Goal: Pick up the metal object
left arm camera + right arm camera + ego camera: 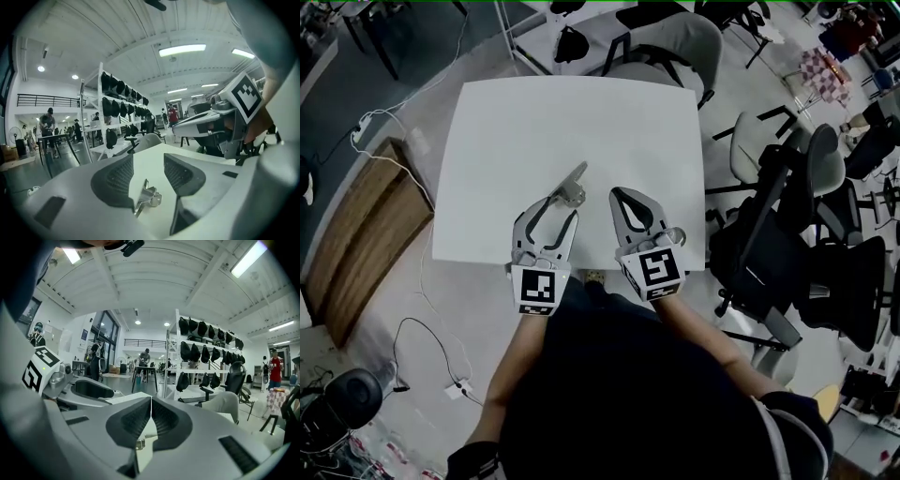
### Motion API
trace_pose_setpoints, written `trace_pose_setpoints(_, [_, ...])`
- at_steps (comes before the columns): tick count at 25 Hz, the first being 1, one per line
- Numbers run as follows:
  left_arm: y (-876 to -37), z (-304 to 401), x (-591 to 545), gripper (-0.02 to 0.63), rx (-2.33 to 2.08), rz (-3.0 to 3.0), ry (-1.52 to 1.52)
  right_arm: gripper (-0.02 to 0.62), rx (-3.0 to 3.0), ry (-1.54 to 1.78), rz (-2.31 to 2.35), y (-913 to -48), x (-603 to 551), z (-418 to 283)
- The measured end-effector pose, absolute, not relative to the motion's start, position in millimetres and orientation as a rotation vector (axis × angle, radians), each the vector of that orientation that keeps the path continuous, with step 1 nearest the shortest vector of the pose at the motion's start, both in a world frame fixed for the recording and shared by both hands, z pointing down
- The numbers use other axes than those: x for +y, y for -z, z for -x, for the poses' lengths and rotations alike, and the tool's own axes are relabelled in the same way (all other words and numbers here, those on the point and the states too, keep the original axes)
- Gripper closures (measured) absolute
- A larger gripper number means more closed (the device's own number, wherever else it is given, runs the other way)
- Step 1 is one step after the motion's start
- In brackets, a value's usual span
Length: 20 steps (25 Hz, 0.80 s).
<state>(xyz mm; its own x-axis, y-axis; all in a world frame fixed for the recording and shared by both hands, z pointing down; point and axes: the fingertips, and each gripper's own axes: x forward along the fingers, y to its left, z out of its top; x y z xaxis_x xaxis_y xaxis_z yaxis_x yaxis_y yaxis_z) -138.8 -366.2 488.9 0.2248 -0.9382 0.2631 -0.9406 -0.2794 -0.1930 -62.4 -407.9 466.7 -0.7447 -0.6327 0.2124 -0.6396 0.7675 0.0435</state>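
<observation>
A small metal object (pixel 573 190), a flat strip with a shiny clamp-like end, lies on the white table (pixel 534 122) near its front middle. My left gripper (pixel 560 207) is open, its tips right at the object. In the left gripper view the metal object (pixel 147 197) lies on the table between the two dark pads (pixel 117 180), which do not touch it, with the left gripper (pixel 149 161) spread wide. My right gripper (pixel 619 195) rests beside it on the right, shut and empty. In the right gripper view, a bit of the metal object (pixel 139 444) shows below the right gripper (pixel 151 401).
Office chairs (pixel 675 47) stand at the table's far side, and black ones (pixel 787 234) crowd its right. A wooden board (pixel 361 234) and cables lie on the floor at left. The table's front edge (pixel 469 260) runs just behind the grippers.
</observation>
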Motion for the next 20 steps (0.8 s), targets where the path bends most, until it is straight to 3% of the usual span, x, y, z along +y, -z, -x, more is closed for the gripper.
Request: trace_pose_setpoints(20, [-639,140,-418,0.416,-1.340,-2.411,-1.094,0.569,-2.540,-0.198,-1.040,-534,-443,80])
